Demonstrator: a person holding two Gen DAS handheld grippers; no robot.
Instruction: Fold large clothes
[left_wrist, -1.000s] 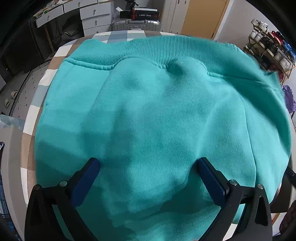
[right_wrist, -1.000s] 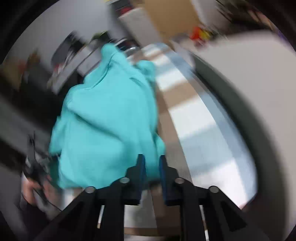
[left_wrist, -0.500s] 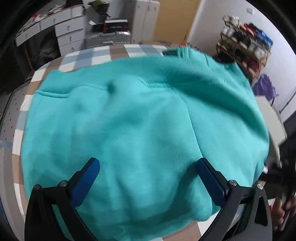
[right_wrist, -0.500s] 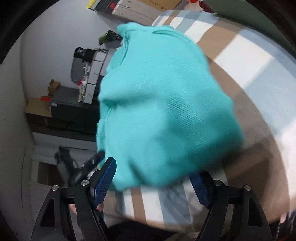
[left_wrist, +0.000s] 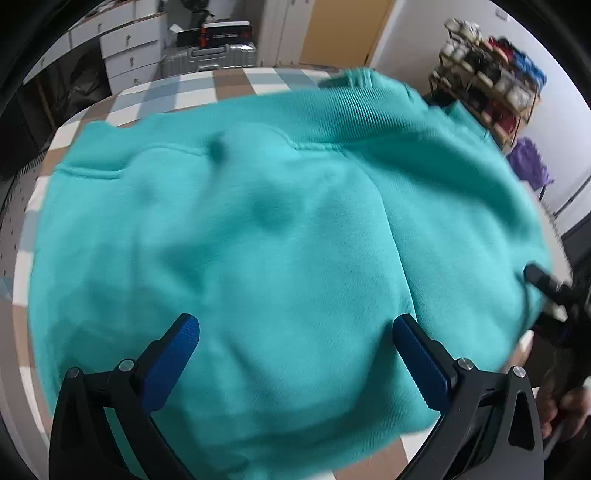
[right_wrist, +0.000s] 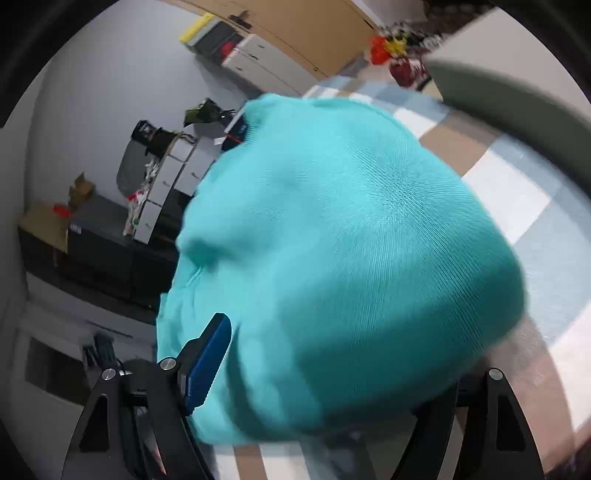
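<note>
On the table: teal sweatshirt (left_wrist: 280, 251), folded, lying on the checked table (left_wrist: 192, 92).
Left gripper (left_wrist: 295, 339): jaws wide, over the sweatshirt, gripping nothing.
Right gripper (right_wrist: 332, 369): jaws wide, sweatshirt edge between them, unpinched.

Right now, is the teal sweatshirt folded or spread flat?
Folded: the teal sweatshirt lies as a thick, rounded bundle on the checked table, its ribbed hem doubled over on top.

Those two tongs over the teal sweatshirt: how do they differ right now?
In its own view, the left tongs show both blue pads above the teal sweatshirt; the right tongs show one pad, the other hidden behind cloth. The left looks across the garment's broad top, the right at its bulging end. Both are open, gripping nothing.
</note>
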